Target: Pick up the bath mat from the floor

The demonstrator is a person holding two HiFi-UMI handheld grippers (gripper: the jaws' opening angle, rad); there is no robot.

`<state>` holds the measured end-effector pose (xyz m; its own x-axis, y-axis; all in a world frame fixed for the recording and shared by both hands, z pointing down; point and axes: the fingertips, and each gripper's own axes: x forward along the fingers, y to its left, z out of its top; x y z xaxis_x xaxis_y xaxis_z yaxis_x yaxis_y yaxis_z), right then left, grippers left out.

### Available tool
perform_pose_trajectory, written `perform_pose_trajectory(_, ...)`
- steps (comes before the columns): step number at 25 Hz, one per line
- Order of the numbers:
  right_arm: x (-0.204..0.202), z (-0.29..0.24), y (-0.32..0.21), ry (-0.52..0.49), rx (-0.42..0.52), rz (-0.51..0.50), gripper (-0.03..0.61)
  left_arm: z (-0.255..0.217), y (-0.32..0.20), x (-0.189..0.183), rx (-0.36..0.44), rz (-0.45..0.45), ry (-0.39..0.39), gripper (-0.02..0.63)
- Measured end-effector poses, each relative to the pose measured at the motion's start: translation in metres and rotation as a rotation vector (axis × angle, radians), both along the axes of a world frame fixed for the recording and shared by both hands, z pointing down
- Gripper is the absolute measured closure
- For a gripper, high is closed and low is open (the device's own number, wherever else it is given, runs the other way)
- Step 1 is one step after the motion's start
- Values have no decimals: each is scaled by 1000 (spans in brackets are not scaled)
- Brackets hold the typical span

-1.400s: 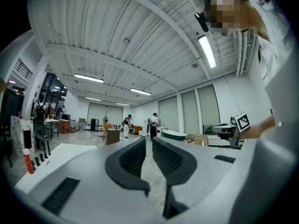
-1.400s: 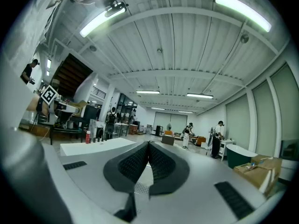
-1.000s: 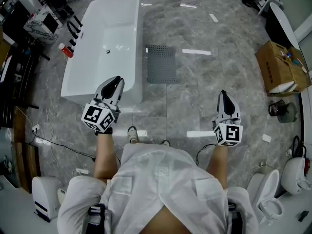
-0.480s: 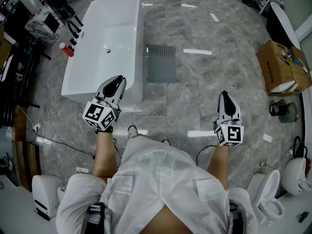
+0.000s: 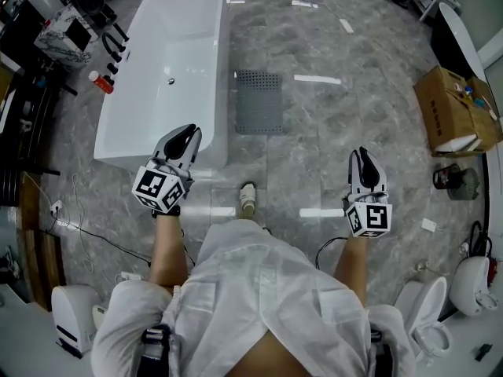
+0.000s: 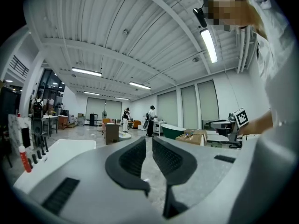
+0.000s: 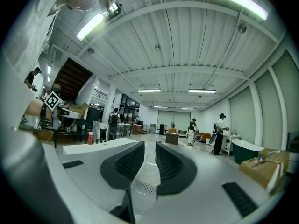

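Note:
The grey perforated bath mat (image 5: 259, 100) lies flat on the marble floor, right beside the white bathtub (image 5: 165, 69). Both grippers are held level, well short of the mat and high above the floor. My left gripper (image 5: 181, 137) hovers over the tub's near corner, its jaws shut with nothing in them (image 6: 149, 141). My right gripper (image 5: 362, 159) is out to the right over bare floor. Its jaws (image 7: 150, 146) have just been opening and stand slightly apart, empty. A patch of the mat (image 7: 142, 186) shows low between them.
A shoe (image 5: 247, 197) is planted on the floor between the grippers. An open cardboard box (image 5: 456, 108) and a dark bin (image 5: 452, 175) stand at the right, a toilet (image 5: 428, 320) at lower right. A red-capped bottle (image 5: 100, 81) and cables (image 5: 94, 230) lie left of the tub.
One foot has stepped forward and to the right, towards the mat. Both grippers keep much the same place in the head view.

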<state>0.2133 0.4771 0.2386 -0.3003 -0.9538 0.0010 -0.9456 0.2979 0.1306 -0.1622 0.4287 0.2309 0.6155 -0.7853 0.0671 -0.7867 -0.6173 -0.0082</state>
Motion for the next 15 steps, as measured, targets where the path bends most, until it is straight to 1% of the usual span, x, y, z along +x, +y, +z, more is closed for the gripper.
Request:
perform_pose_trajectory(2, 4, -1, -21, 2, -8, 4, 483, 2, -24, -3, 4, -10, 9, 561)
perform_pose_trajectory(8, 20, -14, -94, 18, -9, 38, 477, -4, -106, -7, 28, -36, 27, 561)
perform_pose_trajectory(15, -4, -24, -167, 23, 12, 38, 477, -6, -178, -26, 24, -25, 31, 563)
